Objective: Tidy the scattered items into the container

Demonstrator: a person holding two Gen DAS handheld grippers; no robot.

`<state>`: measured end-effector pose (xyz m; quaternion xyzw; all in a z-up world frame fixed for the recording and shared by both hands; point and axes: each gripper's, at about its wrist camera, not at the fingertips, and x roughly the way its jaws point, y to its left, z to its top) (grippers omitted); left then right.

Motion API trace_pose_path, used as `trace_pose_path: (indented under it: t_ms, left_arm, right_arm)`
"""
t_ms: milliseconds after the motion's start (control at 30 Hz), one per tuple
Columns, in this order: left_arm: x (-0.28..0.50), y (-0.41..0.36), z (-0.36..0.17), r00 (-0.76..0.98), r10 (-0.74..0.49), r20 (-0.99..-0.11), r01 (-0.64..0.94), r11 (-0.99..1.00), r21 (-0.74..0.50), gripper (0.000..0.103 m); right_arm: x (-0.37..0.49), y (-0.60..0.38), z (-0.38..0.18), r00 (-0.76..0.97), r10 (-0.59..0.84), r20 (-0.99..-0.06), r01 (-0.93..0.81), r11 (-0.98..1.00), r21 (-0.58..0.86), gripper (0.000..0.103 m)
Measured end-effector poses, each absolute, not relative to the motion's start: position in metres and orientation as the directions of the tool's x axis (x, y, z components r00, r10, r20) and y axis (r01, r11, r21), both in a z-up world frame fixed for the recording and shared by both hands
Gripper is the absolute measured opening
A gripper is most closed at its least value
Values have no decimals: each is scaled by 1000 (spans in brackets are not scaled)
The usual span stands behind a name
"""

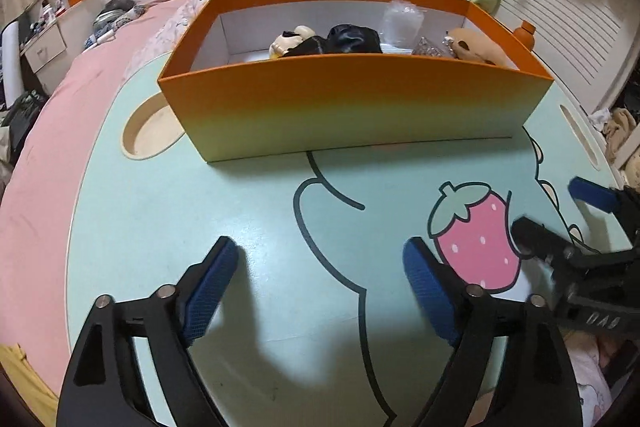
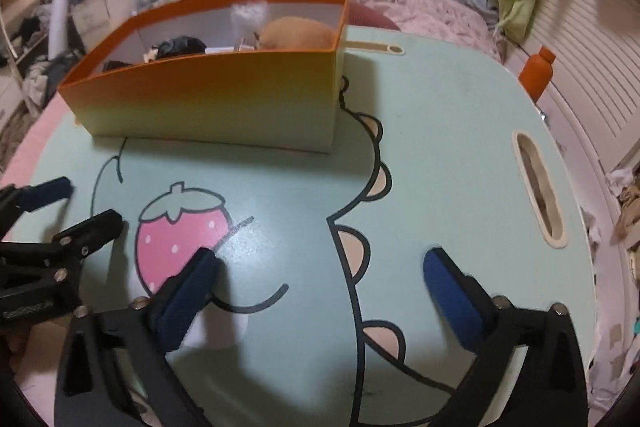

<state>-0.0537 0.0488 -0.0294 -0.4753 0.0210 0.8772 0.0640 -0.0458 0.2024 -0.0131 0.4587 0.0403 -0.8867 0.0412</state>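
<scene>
Left wrist view, container [image 1: 352, 111] lying crosswise (upright)

Orange-to-pale-green container [image 1: 352, 107] – mint table [image 1: 180, 227] with pink strawberry print [image 1: 476, 239] – blue-padded black fingers [image 1: 212, 283].

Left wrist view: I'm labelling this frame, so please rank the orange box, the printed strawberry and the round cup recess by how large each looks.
1. orange box, by far the largest.
2. printed strawberry.
3. round cup recess, partly hidden behind the box.
The last two look close, and the strawberry lies nearer the camera, so that order is unsure.
</scene>
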Motion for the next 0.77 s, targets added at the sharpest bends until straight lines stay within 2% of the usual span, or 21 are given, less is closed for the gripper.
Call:
trace_pose_path:
  t_ms: [33, 767]
  left_arm:
    - [-54, 50, -31, -537, 94, -838, -135, -991, -25, 103]
    - [-52, 54, -27, -547, 103, -831, -145, -989, -27, 103]
  right_arm:
    - [-46, 202, -14, -574, -35, -818, 110, -993, -35, 103]
    - [-45, 203, -14, -575, -34, -818, 110, -993, -37, 103]
